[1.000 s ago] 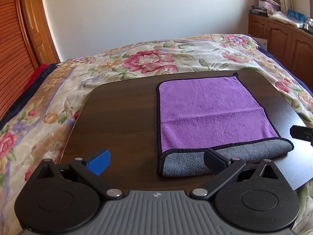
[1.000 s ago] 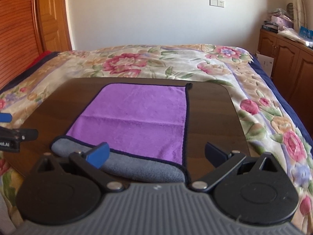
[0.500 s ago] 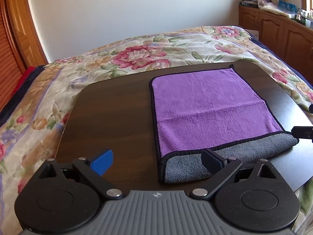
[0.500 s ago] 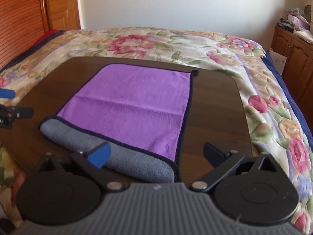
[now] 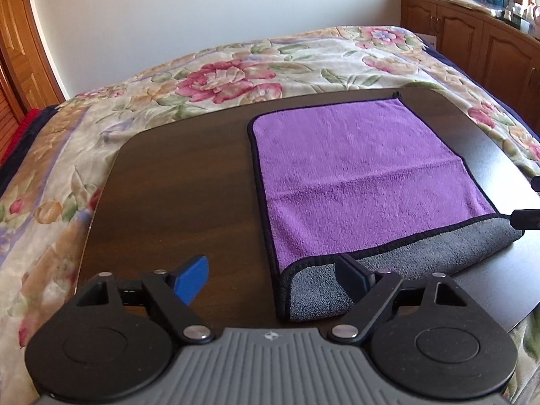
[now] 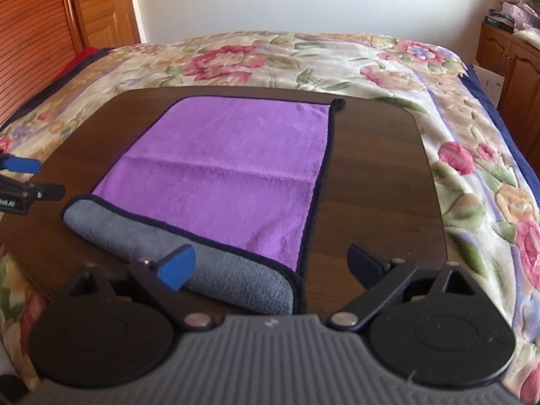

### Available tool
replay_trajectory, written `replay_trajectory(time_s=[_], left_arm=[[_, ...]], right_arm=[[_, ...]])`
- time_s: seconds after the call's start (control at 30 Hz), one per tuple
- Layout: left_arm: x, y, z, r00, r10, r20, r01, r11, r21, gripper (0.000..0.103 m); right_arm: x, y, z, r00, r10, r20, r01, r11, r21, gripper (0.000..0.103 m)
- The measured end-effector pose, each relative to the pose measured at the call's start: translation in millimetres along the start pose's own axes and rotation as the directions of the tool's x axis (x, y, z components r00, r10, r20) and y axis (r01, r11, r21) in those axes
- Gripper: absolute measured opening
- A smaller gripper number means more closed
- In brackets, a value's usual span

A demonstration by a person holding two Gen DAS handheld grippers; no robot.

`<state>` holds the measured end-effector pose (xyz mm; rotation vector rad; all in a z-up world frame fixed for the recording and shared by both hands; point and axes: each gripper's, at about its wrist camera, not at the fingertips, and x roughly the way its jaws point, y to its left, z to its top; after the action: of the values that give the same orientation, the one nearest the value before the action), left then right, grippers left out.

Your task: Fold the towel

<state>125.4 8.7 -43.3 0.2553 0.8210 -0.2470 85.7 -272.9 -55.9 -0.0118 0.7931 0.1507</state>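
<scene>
1. A purple towel [image 5: 364,182] is seen lying flat on a dark wooden table [image 5: 182,182], toward the table's right half in the left wrist view.
2. The near edge of the towel is folded over, so a grey underside band [image 6: 216,270] is exposed along the front; the edges are trimmed in a dark binding.
3. A small loop [image 6: 338,102] is noted at the far right corner of the towel.
4. The left gripper [image 5: 273,278] is held spread wide above the table's near edge; nothing is gripped. Its right finger [image 5: 354,275] is seen over the grey band at the towel's near left corner.
5. The right gripper [image 6: 273,266] is likewise held spread wide, with nothing between the fingers; the near right corner of the towel is framed between them.
6. The table is set on a bed covered by a floral blanket [image 6: 303,57].
7. Wooden cabinets [image 5: 472,40] are recorded to the right and a wooden door [image 6: 101,3] to the left.
</scene>
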Motion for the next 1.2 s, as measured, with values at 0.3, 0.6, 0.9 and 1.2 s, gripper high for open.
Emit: replay_trajectory(time_s=[0.3, 0.6, 0.9, 1.2], left_arm=[[18, 5, 0, 0.999, -0.038, -0.038, 0.037, 0.999, -0.016, 0.071], [32, 8, -2, 0.994, -0.085, -0.073, 0.084, 0.996, -0.014, 0.054], [38, 8, -3, 0.989, -0.113, -0.096, 0.110, 0.993, -0.029, 0.036], [43, 5, -6, 0.981, -0.153, -0.121, 0.150, 0.988, -0.033, 0.021]], right_arm=[[15, -14, -3, 0.997, 0.046, -0.058, -0.045, 0.999, 0.024, 0.086], [26, -22, -6, 0.991, 0.084, -0.099, -0.079, 0.996, 0.050, 0.076], [29, -26, -7, 0.987, 0.106, -0.122, -0.098, 0.993, 0.067, 0.065], [32, -28, -8, 0.983, 0.110, -0.146, -0.099, 0.992, 0.078, 0.064]])
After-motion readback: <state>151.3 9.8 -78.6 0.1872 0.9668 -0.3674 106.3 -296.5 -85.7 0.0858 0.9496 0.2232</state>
